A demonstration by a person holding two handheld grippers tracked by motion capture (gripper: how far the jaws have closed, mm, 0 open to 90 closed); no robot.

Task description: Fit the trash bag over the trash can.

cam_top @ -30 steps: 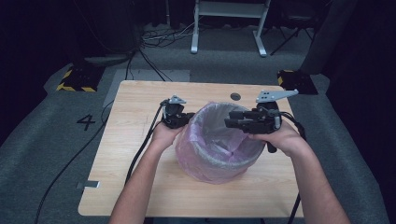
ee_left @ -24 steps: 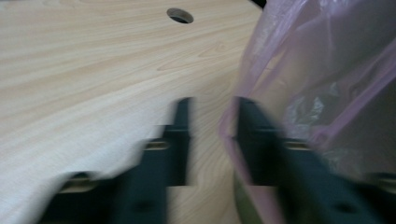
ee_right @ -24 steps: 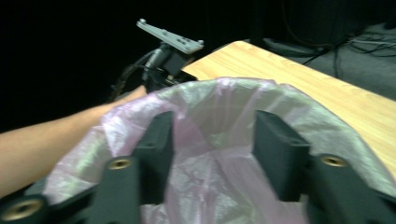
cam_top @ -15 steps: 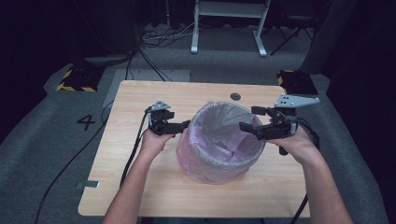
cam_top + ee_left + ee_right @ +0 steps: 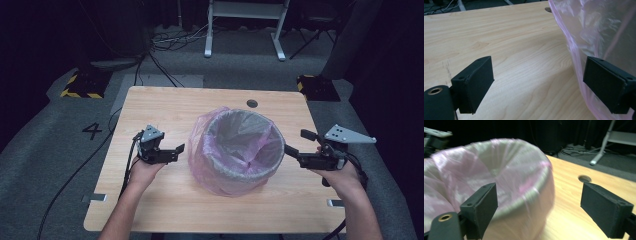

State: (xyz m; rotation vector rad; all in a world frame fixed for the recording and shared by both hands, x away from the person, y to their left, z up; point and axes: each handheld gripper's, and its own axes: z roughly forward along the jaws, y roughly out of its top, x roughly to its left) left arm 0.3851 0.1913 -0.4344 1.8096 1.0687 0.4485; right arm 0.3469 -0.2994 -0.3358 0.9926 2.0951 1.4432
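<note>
A round bin lined with a pink plastic bag stands upright in the middle of the wooden table; the bag is folded over the rim and hangs down the outside. My left gripper sits low to the bin's left, open, its jaws pointing at the bag with nothing between them; one pad is right beside the film. My right gripper is open to the right of the bin, a short gap away and holding nothing.
A round cable hole lies in the table behind the bin. Bare wood runs left, right and in front of the bin. On the floor beyond are cables, a white frame and two yellow-and-black blocks.
Both grippers have drawn away from the bin's rim, outward to either side and toward the near edge. The bag stays draped over the rim.
</note>
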